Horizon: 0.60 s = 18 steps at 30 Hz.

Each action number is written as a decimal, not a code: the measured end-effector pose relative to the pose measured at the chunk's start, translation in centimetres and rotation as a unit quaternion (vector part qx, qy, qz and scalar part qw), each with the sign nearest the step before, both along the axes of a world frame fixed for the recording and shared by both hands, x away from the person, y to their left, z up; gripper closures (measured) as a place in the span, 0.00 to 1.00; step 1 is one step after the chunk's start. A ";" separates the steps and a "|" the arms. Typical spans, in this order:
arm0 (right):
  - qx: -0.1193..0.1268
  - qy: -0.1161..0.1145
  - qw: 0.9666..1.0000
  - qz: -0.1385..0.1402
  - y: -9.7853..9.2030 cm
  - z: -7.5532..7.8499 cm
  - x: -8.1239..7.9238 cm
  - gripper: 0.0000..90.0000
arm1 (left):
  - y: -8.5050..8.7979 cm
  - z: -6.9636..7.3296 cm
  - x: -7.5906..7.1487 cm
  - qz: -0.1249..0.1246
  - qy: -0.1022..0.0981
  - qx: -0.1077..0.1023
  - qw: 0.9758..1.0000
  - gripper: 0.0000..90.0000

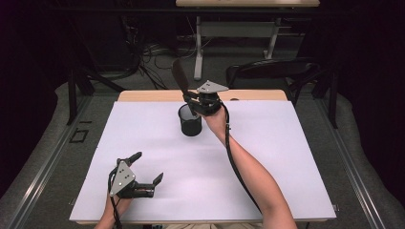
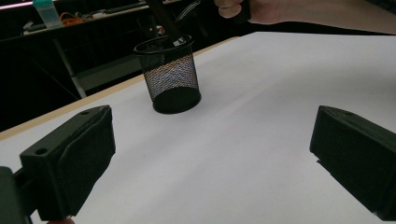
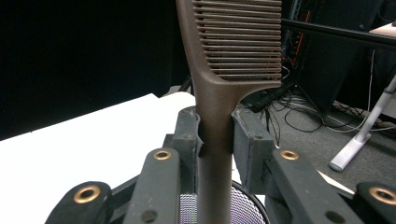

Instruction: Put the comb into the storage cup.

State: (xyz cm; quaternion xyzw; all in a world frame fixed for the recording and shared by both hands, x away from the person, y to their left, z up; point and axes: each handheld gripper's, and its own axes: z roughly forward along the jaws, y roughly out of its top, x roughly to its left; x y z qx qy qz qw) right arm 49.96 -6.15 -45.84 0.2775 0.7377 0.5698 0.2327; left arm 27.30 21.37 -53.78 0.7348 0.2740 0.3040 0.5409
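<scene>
A dark brown comb [image 1: 180,76] [image 3: 233,37] stands tilted with its teeth up, and its handle [image 2: 163,18] runs down into a black mesh cup [image 1: 191,121] [image 2: 172,74] [image 3: 245,205] at the back middle of the table. My right gripper [image 1: 190,101] [image 3: 215,135] is shut on the comb's handle just above the cup's rim. My left gripper [image 1: 147,167] [image 2: 212,154] rests near the front left of the table, open with nothing between its pads, and it points toward the cup.
A white sheet [image 1: 267,157] covers the table, with a wooden edge [image 1: 157,95] at the back. Behind the table are a dark chair [image 1: 272,71], a desk's white legs [image 1: 198,52] and cables on the floor.
</scene>
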 end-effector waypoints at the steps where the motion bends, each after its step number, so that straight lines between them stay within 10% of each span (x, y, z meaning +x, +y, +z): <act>1: 0.000 -0.001 1.000 0.001 0.0 0.0 0.0 0.81 | 0.0 0.0 0.0 0.001 0.000 0.000 1.000 0.00; 18: -0.005 0.007 1.000 0.003 0.6 -1.1 0.3 0.81 | 0.1 0.0 -0.1 -0.001 -0.001 0.001 1.000 0.00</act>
